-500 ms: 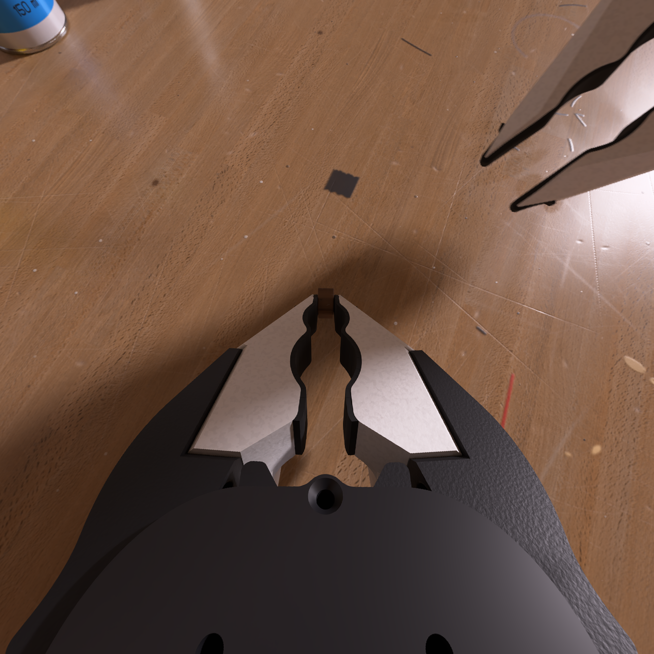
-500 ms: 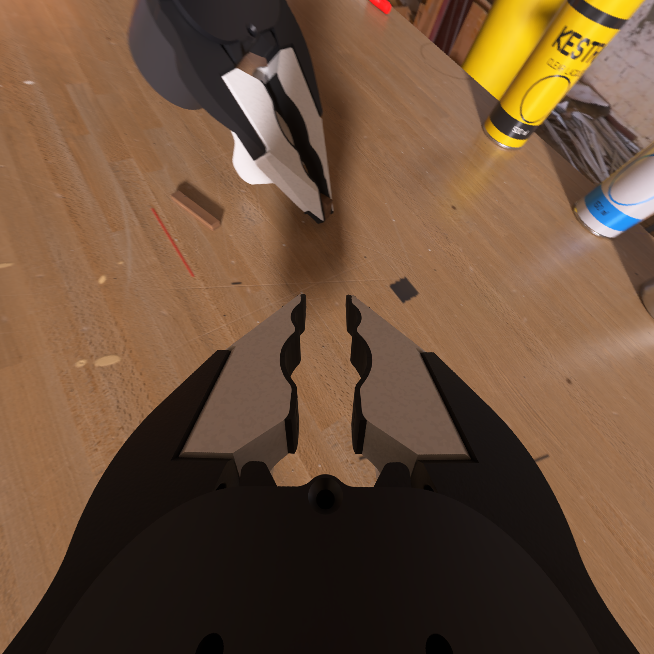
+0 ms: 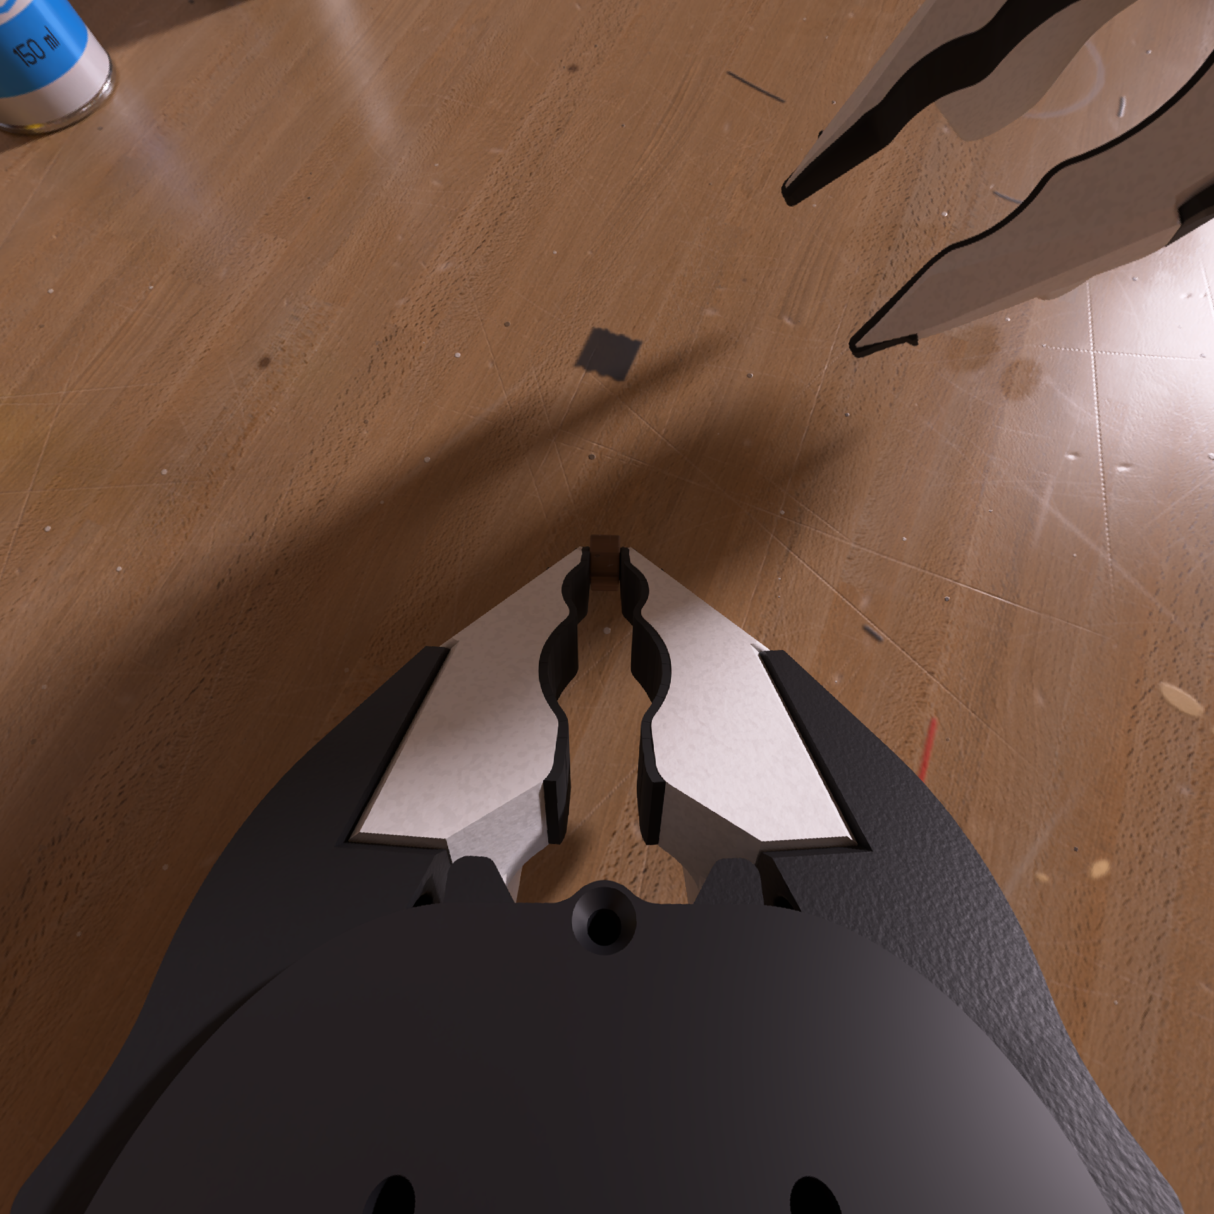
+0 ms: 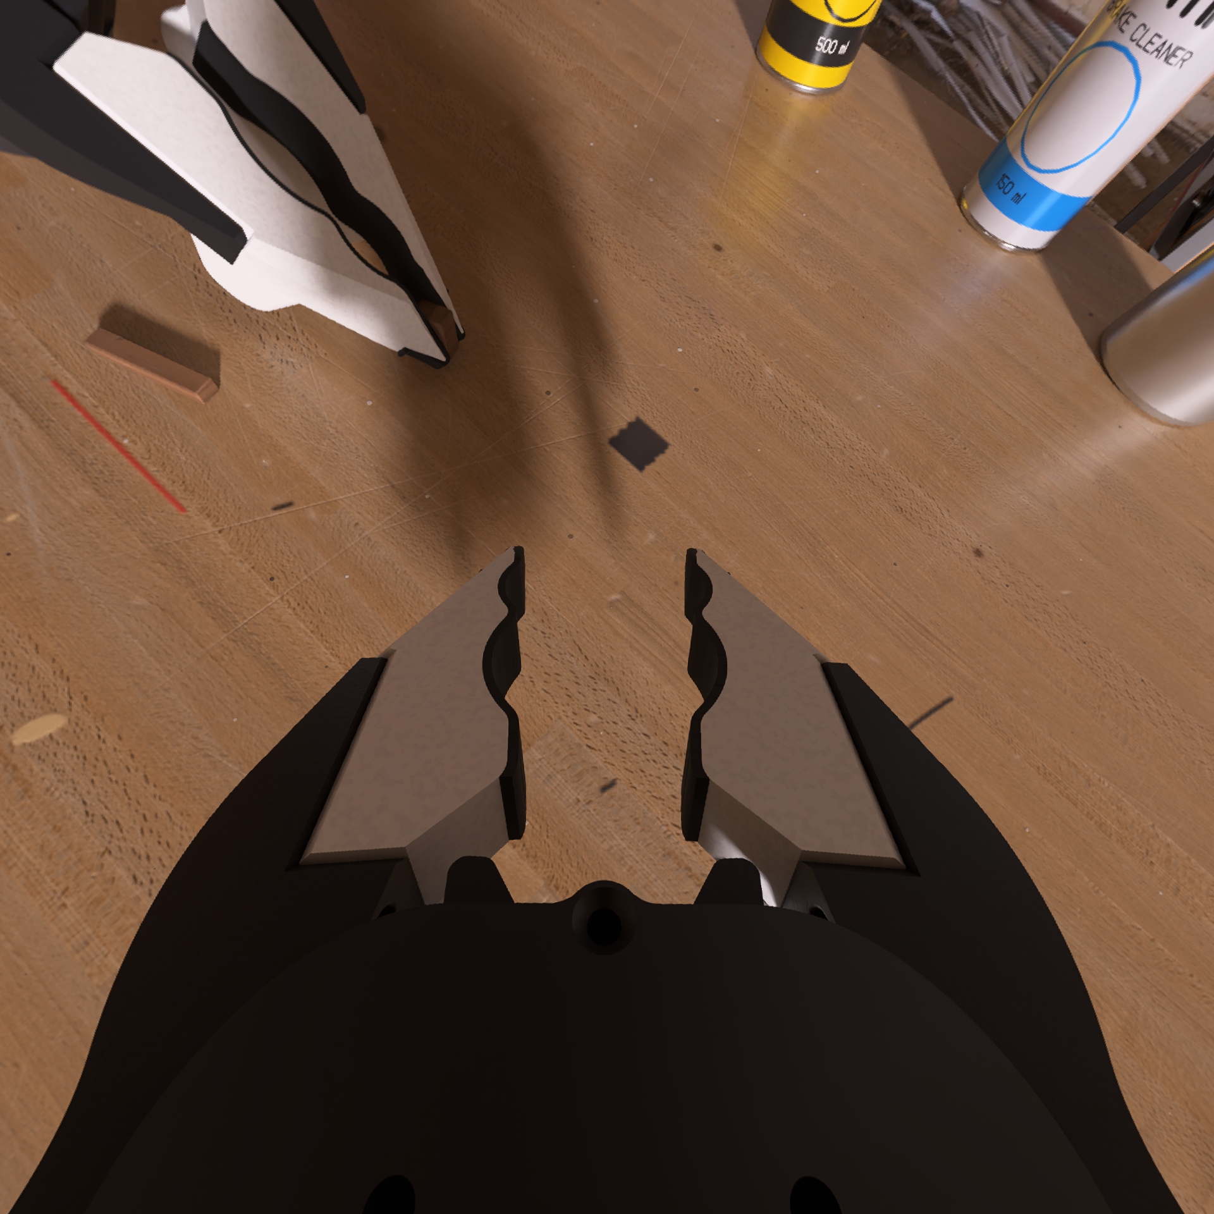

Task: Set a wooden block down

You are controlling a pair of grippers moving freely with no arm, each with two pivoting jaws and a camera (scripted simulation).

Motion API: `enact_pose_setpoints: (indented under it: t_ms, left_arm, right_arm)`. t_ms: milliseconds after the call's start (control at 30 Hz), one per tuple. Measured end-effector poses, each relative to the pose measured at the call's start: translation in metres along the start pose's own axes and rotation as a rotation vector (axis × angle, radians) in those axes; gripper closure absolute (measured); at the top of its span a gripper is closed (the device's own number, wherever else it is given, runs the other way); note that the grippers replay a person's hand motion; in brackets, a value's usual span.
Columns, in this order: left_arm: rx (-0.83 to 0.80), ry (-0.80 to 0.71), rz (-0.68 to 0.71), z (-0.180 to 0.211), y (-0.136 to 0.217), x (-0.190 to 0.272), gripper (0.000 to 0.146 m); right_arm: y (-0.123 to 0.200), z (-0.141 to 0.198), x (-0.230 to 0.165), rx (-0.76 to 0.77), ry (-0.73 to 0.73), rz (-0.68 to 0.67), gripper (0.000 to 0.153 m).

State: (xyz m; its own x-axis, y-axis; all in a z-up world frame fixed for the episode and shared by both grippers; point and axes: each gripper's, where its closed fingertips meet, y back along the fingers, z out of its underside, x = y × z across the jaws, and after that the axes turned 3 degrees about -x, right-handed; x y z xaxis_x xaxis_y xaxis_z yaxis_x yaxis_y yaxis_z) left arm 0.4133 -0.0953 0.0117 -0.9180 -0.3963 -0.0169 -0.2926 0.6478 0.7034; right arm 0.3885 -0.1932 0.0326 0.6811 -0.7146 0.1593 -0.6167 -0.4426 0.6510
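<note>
My left gripper (image 3: 605,557) is shut on a small wooden block (image 3: 604,558), pinched at the very fingertips just above the wooden table (image 3: 328,328). The same gripper and the block (image 4: 439,323) also show at the upper left of the right wrist view, tips close to the table. My right gripper (image 4: 604,558) is open and empty, low over the table. Its fingers (image 3: 985,217) reach in at the upper right of the left wrist view. A second wooden block (image 4: 157,351) lies flat on the table at the left of the right wrist view.
A small dark square patch (image 3: 607,355) lies on the table between the grippers. A blue-and-white can (image 3: 46,66) stands at the far left. In the right wrist view a yellow can (image 4: 811,39), the blue-and-white can (image 4: 1077,131) and a metal cylinder (image 4: 1169,355) stand along the table's far right.
My right gripper has opened wider and moved closer to the left gripper and the cans. My left gripper still holds the block and has come lower toward the table.
</note>
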Motion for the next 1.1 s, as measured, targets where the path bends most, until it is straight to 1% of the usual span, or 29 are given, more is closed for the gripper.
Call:
enact_pose_setpoints:
  t_ms: [400, 600, 833, 1000, 1100]
  left_arm:
    - [0.017, 0.018, 0.012, 0.000, 0.005, 0.002, 0.138]
    - [0.055, 0.071, 0.042, -0.001, 0.013, 0.001, 0.138]
    - [0.074, 0.191, 0.076, 0.007, 0.028, -0.005, 0.138]
    - [0.032, 0.212, 0.108, 0.021, 0.038, -0.006, 0.138]
    - [-0.001, 0.206, 0.146, 0.028, 0.049, 0.004, 0.138]
  right_arm:
    - [-0.003, 0.003, -0.006, -0.028, 0.069, 0.023, 0.105]
    - [-0.001, 0.001, -0.008, -0.006, 0.091, 0.031, 0.108]
    - [-0.001, 0.002, -0.012, -0.005, 0.131, 0.036, 0.110]
    - [0.000, 0.001, -0.012, 0.000, 0.136, 0.034, 0.111]
    - [0.001, 0.002, -0.011, 0.002, 0.140, 0.040, 0.112]
